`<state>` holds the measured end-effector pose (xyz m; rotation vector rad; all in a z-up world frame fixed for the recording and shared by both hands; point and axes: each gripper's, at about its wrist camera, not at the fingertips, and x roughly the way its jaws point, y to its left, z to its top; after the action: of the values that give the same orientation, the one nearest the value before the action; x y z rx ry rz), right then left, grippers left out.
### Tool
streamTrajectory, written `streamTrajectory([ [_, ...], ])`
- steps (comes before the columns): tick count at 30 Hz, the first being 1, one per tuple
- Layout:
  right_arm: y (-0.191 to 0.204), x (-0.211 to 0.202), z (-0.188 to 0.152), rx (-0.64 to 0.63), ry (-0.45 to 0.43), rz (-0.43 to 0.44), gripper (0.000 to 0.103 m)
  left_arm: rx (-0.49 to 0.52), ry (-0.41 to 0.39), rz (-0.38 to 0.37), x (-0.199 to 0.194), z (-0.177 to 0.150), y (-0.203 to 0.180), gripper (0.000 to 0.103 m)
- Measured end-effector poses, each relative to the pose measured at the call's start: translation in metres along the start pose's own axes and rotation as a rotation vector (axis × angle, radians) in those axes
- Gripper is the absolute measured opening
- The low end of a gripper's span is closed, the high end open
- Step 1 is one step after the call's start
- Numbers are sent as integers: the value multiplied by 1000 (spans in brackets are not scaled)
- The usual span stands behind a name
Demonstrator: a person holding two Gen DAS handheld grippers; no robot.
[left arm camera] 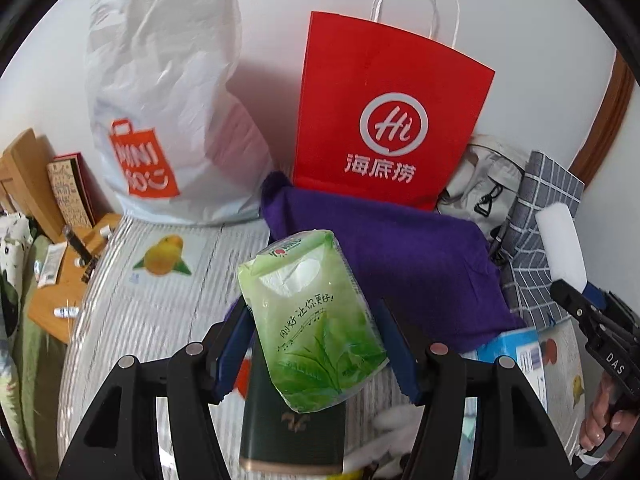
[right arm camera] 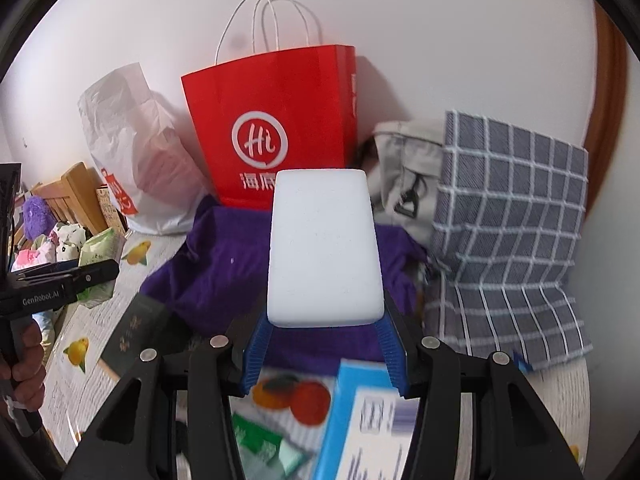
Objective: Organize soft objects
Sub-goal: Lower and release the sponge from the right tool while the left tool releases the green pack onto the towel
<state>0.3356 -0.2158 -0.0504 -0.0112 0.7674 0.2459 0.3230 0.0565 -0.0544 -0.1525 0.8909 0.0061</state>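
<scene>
My left gripper (left arm camera: 314, 334) is shut on a green tissue pack (left arm camera: 312, 320) and holds it above the table, in front of a purple towel (left arm camera: 400, 260). My right gripper (right arm camera: 324, 330) is shut on a white sponge block (right arm camera: 324, 248), held up before the purple towel (right arm camera: 216, 272) and a red paper bag (right arm camera: 276, 124). The right gripper with the sponge (left arm camera: 562, 240) shows at the right of the left wrist view. The left gripper with the tissue pack (right arm camera: 100, 252) shows at the left of the right wrist view.
A red paper bag (left arm camera: 388, 108) and a white plastic bag (left arm camera: 168, 100) stand against the wall. A grey checked cloth (right arm camera: 508, 220) and a beige bag (right arm camera: 404, 168) lie at the right. A dark green box (left arm camera: 296, 424) and a blue box (right arm camera: 368, 420) lie on the fruit-print tablecloth (left arm camera: 160, 300).
</scene>
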Motion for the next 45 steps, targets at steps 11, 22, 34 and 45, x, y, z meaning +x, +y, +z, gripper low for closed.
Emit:
streamTrajectory([
  [11,-8,63,35,-5,39,47,50,8,16,-5,44,34,-13,60],
  [22,-33,121,17,39,202,72,50,-6,113,-53,124,54,-29,60],
  [34,-46,162,-1,76,299,62,50,-23,179,-68,170,60,-16,62],
  [45,-42,179,-8,93,339,77,50,-57,188,-93,184,59,-11,63],
])
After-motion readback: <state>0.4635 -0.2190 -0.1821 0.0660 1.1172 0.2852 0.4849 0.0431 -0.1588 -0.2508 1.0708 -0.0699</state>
